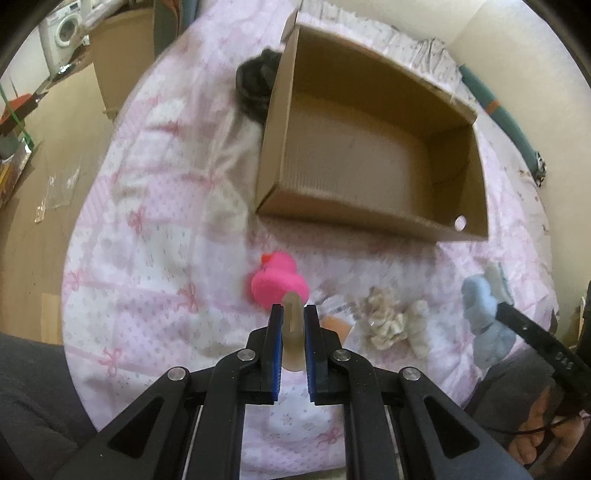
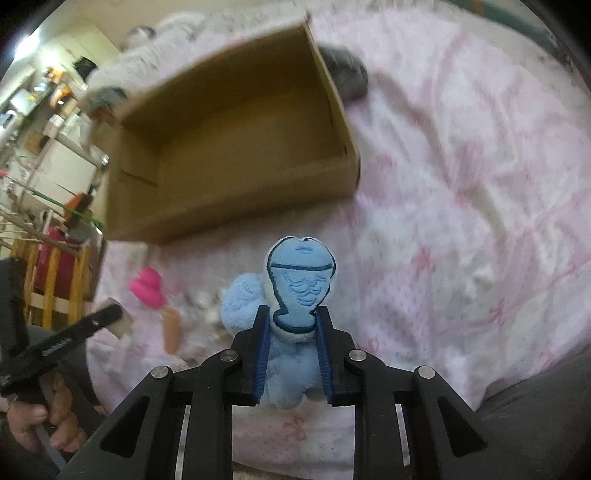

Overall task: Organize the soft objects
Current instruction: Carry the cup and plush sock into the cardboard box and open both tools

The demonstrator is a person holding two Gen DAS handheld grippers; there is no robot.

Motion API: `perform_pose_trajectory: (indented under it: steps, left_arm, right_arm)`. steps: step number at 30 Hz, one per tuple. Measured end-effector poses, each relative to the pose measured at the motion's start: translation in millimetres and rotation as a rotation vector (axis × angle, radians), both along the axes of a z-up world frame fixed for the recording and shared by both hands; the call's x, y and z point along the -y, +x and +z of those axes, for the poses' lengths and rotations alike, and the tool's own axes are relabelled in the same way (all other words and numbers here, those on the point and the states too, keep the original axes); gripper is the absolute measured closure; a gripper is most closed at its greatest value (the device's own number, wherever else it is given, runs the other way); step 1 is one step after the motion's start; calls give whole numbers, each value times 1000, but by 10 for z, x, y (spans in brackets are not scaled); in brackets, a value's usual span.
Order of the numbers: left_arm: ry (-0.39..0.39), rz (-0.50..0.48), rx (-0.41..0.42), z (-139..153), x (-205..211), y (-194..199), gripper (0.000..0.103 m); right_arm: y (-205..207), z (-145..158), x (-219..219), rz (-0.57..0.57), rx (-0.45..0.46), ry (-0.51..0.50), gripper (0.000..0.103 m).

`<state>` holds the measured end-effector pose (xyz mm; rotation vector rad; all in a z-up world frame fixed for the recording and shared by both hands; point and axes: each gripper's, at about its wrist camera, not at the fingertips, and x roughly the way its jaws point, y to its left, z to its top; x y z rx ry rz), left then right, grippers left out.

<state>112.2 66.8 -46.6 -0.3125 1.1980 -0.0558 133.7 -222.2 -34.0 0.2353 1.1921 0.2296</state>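
An open, empty cardboard box (image 1: 373, 162) lies on the pink bedspread; it also shows in the right wrist view (image 2: 229, 147). My left gripper (image 1: 293, 314) is shut on a beige rubbery toy (image 1: 293, 332), just in front of a pink rubber duck (image 1: 277, 282). My right gripper (image 2: 290, 317) is shut on a light blue plush toy (image 2: 299, 280) and holds it in front of the box. The blue plush also shows at the right of the left wrist view (image 1: 484, 317). The duck (image 2: 146, 286) and the beige toy (image 2: 171, 328) show at the left of the right wrist view.
A cream scrunchie-like bundle (image 1: 388, 325) and an orange piece (image 1: 336, 326) lie near the duck. A dark furry thing (image 1: 256, 85) lies behind the box's left wall. The bedspread (image 2: 461, 221) spreads wide to the right. Floor and a washing machine (image 1: 61, 35) are off the bed's left.
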Motion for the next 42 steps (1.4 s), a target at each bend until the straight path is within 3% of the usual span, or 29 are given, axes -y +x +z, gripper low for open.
perform_pose_trajectory:
  steps: [2, 9, 20, 28, 34, 42]
  left_arm:
    - [14, -8, 42, 144, 31, 41, 94]
    - [66, -60, 126, 494, 201, 295, 93]
    - [158, -107, 185, 695, 445, 1016, 93]
    - [197, -154, 254, 448, 575, 1453, 93]
    - [196, -183, 231, 118, 628, 1458, 93]
    - [188, -156, 216, 39, 557, 1523, 90]
  right_arm:
    - [-2, 153, 39, 3, 53, 41, 78]
    - [207, 352, 76, 10, 114, 78, 78]
    - [712, 538, -99, 60, 228, 119, 78]
    - [1165, 211, -295, 96, 236, 113, 78]
    - [1214, -96, -335, 94, 213, 66, 78]
    - [1289, -229, -329, 64, 170, 39, 78]
